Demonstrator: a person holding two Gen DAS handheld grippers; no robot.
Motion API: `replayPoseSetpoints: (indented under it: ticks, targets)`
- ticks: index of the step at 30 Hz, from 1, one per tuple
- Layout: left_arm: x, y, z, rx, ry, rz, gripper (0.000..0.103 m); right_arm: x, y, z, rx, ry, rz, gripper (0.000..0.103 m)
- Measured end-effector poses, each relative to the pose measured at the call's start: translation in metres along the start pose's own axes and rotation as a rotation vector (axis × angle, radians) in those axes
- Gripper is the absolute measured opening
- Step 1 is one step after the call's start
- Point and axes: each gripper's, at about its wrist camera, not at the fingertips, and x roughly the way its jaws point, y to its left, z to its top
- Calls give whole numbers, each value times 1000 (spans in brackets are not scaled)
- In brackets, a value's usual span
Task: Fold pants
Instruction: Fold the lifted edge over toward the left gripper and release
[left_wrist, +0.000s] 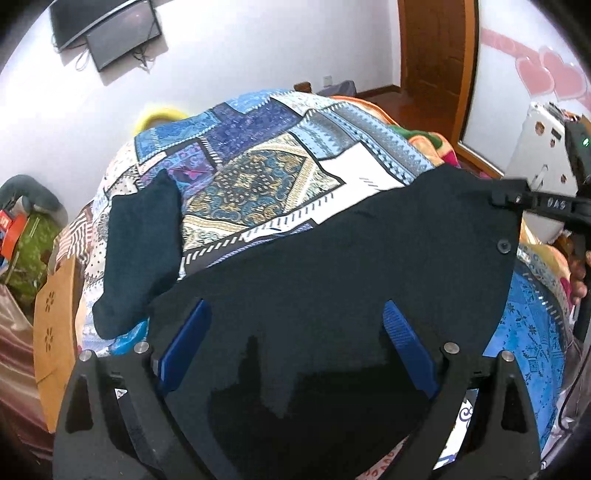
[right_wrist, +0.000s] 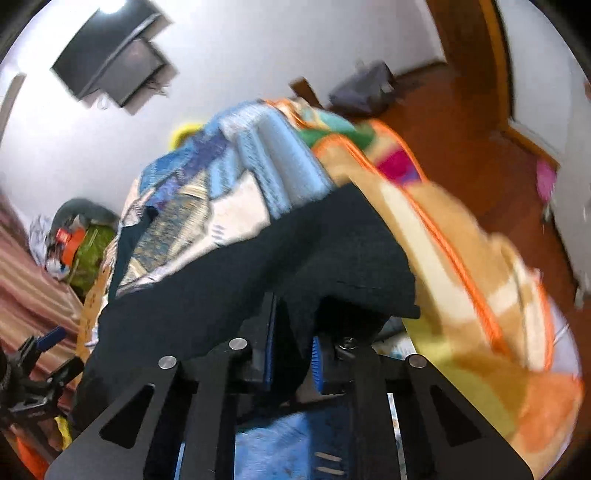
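Dark navy pants (left_wrist: 332, 266) lie spread on a patchwork bedspread (left_wrist: 258, 155), one leg end (left_wrist: 140, 251) lying to the left. My left gripper (left_wrist: 295, 332) is open, its blue fingers (left_wrist: 406, 339) wide apart above the waist area. My right gripper (right_wrist: 291, 339) is shut on a fold of the pants (right_wrist: 295, 258) at their right edge; it also shows in the left wrist view (left_wrist: 517, 199), at the far right corner of the cloth. The right wrist view is blurred by motion.
An orange and yellow blanket (right_wrist: 461, 277) lies on the bed's right side. A wooden door (left_wrist: 436, 44) and wood floor (right_wrist: 461, 122) are beyond. Wall screens (left_wrist: 107, 33) hang at the back. A wooden bed board (left_wrist: 55, 314) and clutter (left_wrist: 22, 236) stand at left.
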Motion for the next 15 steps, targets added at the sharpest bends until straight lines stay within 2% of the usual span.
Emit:
replayPoseSetpoints:
  ticks: [9,15]
  targets:
    - [-36,34,-12,-90,-72,9,95,-40,83,39,-156,-152,108,11]
    - [-63,68,-30,-162,-119,51,95,-37,147,40,-288,-156,196,9]
